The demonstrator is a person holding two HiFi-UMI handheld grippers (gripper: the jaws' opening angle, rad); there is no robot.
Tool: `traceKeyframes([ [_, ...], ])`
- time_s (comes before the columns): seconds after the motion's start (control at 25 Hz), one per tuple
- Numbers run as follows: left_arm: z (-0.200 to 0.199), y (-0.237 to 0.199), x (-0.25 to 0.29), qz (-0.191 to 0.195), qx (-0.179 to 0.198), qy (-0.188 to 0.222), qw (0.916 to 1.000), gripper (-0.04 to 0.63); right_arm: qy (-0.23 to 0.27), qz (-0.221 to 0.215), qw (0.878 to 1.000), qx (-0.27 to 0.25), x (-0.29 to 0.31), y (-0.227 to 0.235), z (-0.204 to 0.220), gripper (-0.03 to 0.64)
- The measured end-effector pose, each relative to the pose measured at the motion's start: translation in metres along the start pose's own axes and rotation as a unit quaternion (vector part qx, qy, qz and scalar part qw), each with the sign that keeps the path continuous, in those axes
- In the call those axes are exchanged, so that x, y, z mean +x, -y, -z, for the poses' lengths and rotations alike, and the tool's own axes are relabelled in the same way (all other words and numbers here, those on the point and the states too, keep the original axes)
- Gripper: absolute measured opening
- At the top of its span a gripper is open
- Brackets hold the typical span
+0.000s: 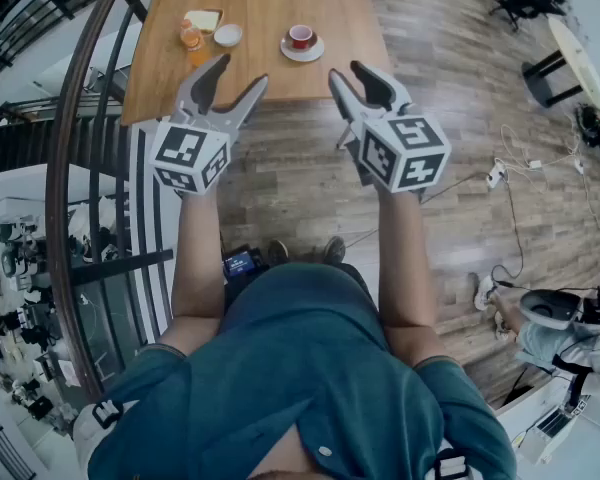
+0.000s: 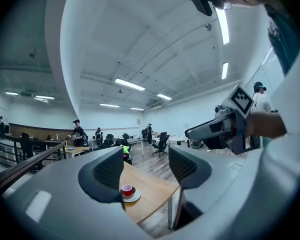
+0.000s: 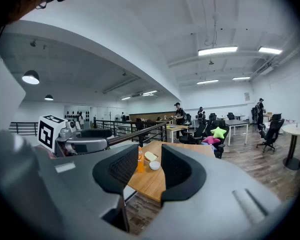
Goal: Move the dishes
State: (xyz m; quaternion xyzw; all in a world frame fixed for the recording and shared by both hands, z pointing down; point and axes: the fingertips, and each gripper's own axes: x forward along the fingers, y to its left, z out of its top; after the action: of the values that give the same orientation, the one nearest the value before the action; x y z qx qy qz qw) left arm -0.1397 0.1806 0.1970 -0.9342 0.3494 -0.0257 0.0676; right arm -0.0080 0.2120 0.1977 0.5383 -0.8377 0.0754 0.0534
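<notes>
A wooden table (image 1: 260,38) stands ahead of me. On it sit a red cup on a white saucer (image 1: 302,40), a small white bowl (image 1: 228,35), an orange bottle (image 1: 190,35) and a plate with a yellowish slab (image 1: 204,19). My left gripper (image 1: 235,76) and right gripper (image 1: 348,74) hover side by side over the floor just short of the table's near edge, both open and empty. The left gripper view frames the cup and saucer (image 2: 128,191) between its jaws. The right gripper view shows the bottle (image 3: 140,161), the bowl (image 3: 154,165) and the slab (image 3: 150,156).
A dark metal railing (image 1: 75,198) curves down my left side, with a lower level beyond it. Wood-plank floor (image 1: 290,188) lies between me and the table. Cables and a power strip (image 1: 496,176) lie on the floor to the right; office chairs and other desks stand farther off.
</notes>
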Motion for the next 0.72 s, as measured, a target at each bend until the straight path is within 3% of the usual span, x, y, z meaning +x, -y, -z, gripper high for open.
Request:
traceKeyframes([
  [0.72,0.005,-0.024,-0.006,0.013,-0.017,0.012,0.9997,0.272,0.0,0.013,1.0,0.011,0.018,-0.014,-0.009,0.135],
])
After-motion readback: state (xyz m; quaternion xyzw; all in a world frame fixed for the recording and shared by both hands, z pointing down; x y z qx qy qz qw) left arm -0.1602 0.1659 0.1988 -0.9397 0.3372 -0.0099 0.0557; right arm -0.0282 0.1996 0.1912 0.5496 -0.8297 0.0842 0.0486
